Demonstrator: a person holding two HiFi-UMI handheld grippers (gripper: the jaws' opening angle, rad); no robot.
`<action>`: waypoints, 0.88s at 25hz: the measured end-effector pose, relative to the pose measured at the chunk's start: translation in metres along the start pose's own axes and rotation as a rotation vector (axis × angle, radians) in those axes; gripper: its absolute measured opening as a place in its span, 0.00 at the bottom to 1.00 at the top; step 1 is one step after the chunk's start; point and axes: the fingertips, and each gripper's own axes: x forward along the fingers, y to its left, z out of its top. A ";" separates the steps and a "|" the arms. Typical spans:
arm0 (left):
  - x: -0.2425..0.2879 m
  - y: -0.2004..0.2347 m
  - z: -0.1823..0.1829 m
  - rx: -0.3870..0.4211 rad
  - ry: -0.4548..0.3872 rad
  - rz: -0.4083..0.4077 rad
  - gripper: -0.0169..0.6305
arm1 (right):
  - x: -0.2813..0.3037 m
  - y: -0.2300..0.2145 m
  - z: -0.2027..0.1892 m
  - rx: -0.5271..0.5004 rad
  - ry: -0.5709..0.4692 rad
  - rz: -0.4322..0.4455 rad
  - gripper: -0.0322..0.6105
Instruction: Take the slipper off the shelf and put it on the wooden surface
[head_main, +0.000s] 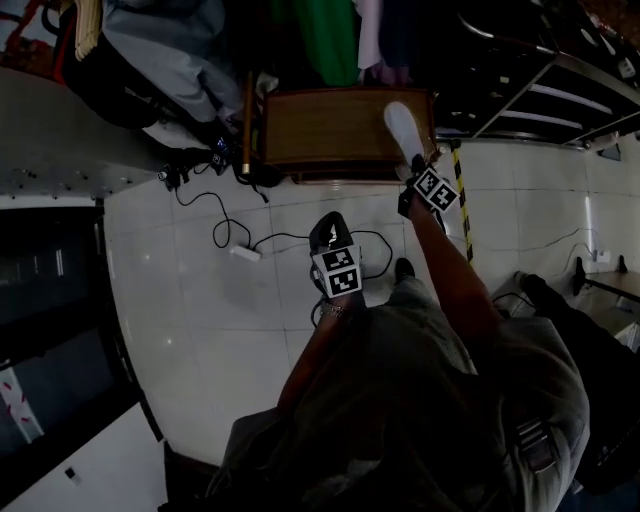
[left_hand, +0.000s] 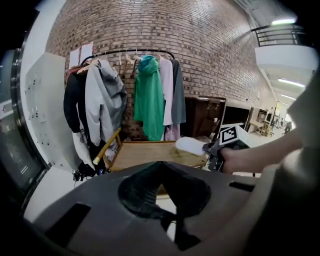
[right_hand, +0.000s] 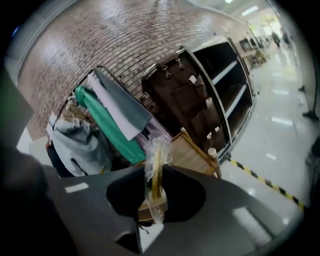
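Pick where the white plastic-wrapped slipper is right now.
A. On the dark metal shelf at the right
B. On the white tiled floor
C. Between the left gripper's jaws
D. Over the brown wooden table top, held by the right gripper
D: the head view shows the white plastic-wrapped slipper over the brown wooden table top, and the right gripper has its jaws clamped on the slipper's near end.

Slipper (right_hand: 155, 167) in crinkly clear plastic; table (head_main: 330, 125) matt wood; floor (head_main: 250, 330) glossy tile.
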 end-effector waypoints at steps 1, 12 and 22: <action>0.006 0.010 0.000 0.015 0.007 -0.009 0.03 | 0.015 0.000 -0.002 -0.043 0.006 -0.029 0.14; 0.070 0.008 -0.015 0.011 0.126 -0.161 0.03 | 0.118 -0.042 -0.024 -0.275 0.298 -0.271 0.25; 0.098 -0.028 0.018 -0.039 0.118 -0.207 0.03 | 0.058 -0.049 -0.031 -0.367 0.417 -0.259 0.48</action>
